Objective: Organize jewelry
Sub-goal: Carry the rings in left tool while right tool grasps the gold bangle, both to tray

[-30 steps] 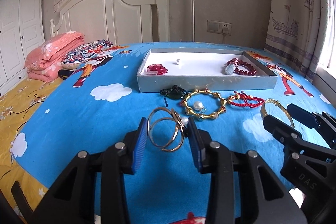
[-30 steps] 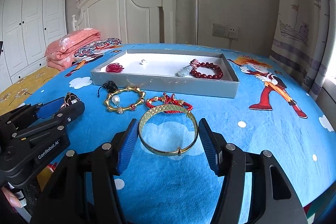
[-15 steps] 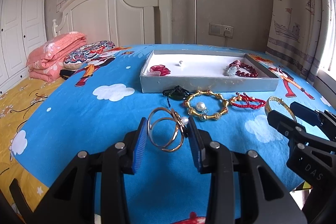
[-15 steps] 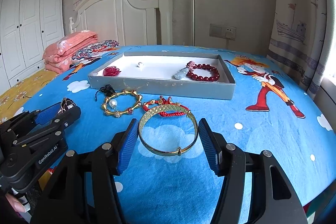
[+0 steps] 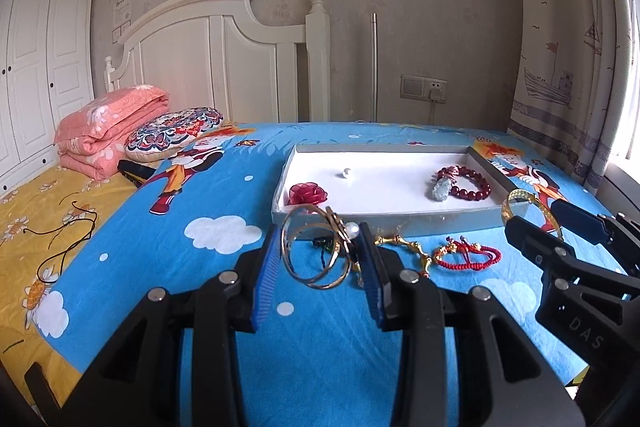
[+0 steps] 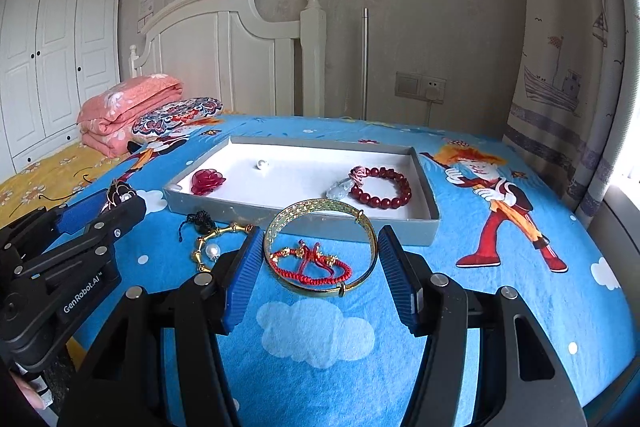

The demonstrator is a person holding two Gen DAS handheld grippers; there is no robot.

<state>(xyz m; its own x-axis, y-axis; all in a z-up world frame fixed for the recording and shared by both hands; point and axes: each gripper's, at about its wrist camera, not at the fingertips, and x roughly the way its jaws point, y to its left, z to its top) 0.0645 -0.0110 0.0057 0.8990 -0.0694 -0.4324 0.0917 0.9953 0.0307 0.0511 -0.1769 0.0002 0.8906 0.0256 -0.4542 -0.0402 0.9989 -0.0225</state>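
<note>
Bed: bedspread [image 6: 460,307] in bright blue with cartoon figures and white clouds carries the jewelry; a yellow sheet shows at its left edge.
Left claw [image 5: 320,267]: blue pads pinch a thin gold double-ring bangle [image 5: 316,251] with a small pearl at its right side; the bangle is held upright off the bedspread, in front of the tray's near left corner.
Right claw [image 6: 320,263]: blue pads press on both sides of a wide gold bangle [image 6: 320,247], which sits tilted, its far edge raised, clear of the bedspread and just short of the tray's near wall.
Tray [image 6: 304,217]: shallow grey box with a white floor, lying flat on the bed beyond both claws.
Tray contents: red rose ornament [image 6: 206,181] in the near left corner, a loose pearl [image 6: 261,165] toward the back, and a dark red bead bracelet [image 6: 382,187] with a pale stone charm at the right.
Loose pieces: red cord bracelet [image 6: 310,263] lies on the bedspread, seen through the wide gold bangle; gold link bracelet [image 6: 212,243] with a pearl lies to its left; a black knotted cord piece [image 6: 198,221] lies near the tray's front wall.
Bed head: folded pink quilt [image 5: 108,131] and a patterned pillow [image 5: 172,133] sit well apart from the tray, against a white headboard [image 5: 208,67].
Surroundings: white wardrobe [image 6: 52,67] at left, ship-print curtain [image 6: 568,47] at right.
</note>
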